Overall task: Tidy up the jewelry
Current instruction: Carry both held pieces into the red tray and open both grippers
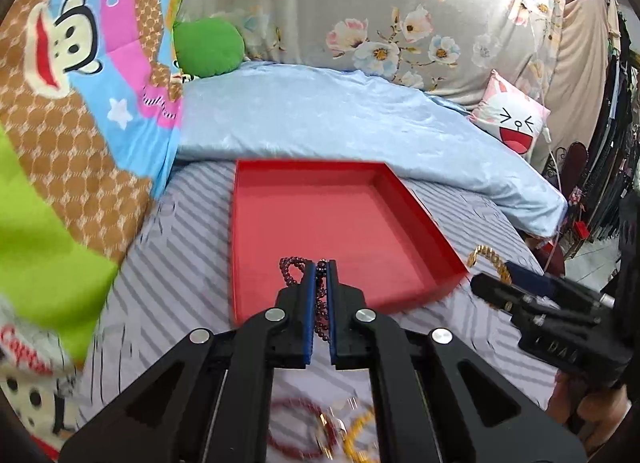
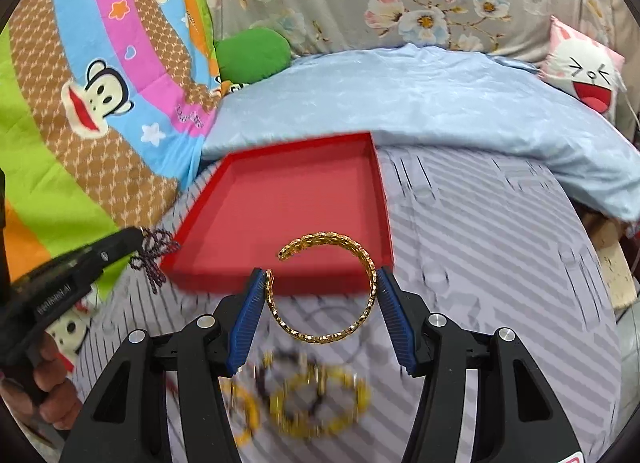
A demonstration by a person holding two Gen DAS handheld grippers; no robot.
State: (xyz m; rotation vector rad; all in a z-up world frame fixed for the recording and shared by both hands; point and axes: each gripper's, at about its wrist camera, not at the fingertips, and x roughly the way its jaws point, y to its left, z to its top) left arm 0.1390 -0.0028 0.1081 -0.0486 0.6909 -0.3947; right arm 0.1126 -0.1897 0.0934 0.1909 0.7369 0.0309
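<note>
A shallow red tray [image 1: 420,223] lies on the striped bed sheet; it also shows in the right wrist view [image 2: 382,199]. My left gripper [image 1: 320,267] is shut on a dark red bead necklace [image 1: 292,269], held over the tray's near edge; the necklace dangles beside the tray in the right wrist view [image 2: 154,259]. My right gripper [image 2: 320,283] is shut on a gold open bangle [image 2: 320,337], gripping it across its width above the sheet just before the tray. The bangle shows in the left wrist view [image 1: 490,257], at the tray's right corner.
More jewelry lies blurred on the sheet below the grippers: a red bead bracelet [image 1: 298,429], gold bead bracelets [image 2: 320,407] and a dark string. A light blue quilt [image 1: 340,115], a green cushion [image 1: 208,47] and pillows lie behind the tray.
</note>
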